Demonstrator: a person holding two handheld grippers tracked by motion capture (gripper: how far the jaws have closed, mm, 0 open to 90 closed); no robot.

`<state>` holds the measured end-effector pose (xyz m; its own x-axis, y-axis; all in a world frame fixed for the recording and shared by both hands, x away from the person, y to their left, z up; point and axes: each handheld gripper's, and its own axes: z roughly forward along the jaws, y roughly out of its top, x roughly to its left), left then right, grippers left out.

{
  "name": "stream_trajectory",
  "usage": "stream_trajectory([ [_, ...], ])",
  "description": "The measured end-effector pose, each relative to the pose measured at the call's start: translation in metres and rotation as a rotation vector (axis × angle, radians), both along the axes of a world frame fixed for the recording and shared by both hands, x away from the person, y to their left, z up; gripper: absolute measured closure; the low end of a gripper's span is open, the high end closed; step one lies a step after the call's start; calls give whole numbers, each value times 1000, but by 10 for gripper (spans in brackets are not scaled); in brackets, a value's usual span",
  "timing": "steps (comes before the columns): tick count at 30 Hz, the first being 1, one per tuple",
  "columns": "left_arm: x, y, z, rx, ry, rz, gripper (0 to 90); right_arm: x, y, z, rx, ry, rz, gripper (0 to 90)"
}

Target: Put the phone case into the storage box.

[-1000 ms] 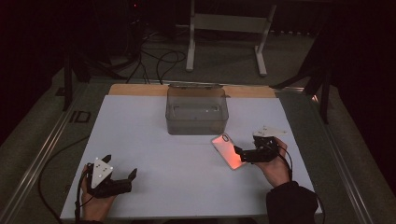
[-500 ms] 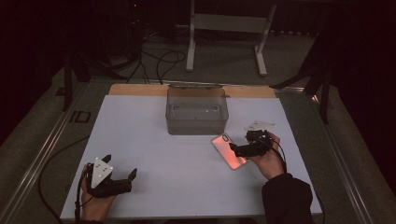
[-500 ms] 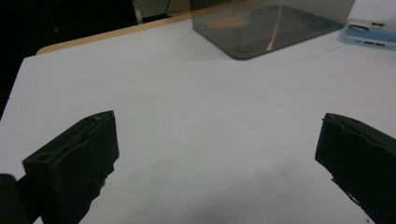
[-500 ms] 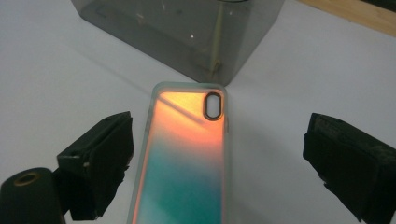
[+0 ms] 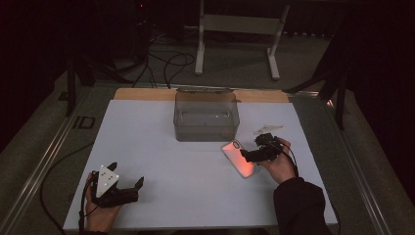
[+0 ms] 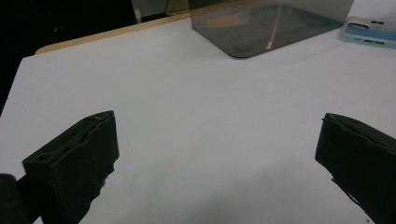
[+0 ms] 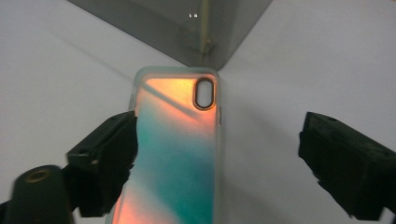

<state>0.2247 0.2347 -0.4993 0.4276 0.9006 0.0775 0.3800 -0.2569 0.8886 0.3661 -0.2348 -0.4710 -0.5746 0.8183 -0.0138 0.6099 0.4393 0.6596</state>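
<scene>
A phone case (image 5: pixel 236 155) with an orange and teal sheen lies flat on the white table (image 5: pixel 161 147), just in front of a clear plastic box (image 5: pixel 206 117). My right gripper (image 5: pixel 245 156) reaches over the case from the right. In the right gripper view the phone case (image 7: pixel 180 154) lies between the jaws. The left jaw is at its edge, the right jaw stands well apart, and the jaws have just been closing a little. My left gripper (image 5: pixel 128 174) rests open at the table's near left, with bare table between the jaws of the left gripper (image 6: pixel 219 126).
A small pale flat piece (image 5: pixel 268 129) lies on the table right of the box. The clear box (image 6: pixel 271 23) is empty. Beyond the table's far edge are a metal stand (image 5: pixel 240 24) and loose cables (image 5: pixel 166 63) on the floor.
My right hand has moved left and slightly farther away, bringing its jaws over the phone case. The pale piece behind it is now uncovered. The left gripper has stayed still.
</scene>
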Motion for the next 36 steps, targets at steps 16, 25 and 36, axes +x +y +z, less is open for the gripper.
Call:
stream_trajectory([
  [16, 0, 0, 0, 1, 1, -1, 3, 9, -2, -12, -17, 73, 15, 253],
  [25, 0, 0, 0, 0, 0, -2, 3, 11, 1, -19, -66, 103, 16, 394],
  [36, 0, 0, 0, 1, 0, -2, 3, 12, 0, -24, -69, 189, -5, 631],
])
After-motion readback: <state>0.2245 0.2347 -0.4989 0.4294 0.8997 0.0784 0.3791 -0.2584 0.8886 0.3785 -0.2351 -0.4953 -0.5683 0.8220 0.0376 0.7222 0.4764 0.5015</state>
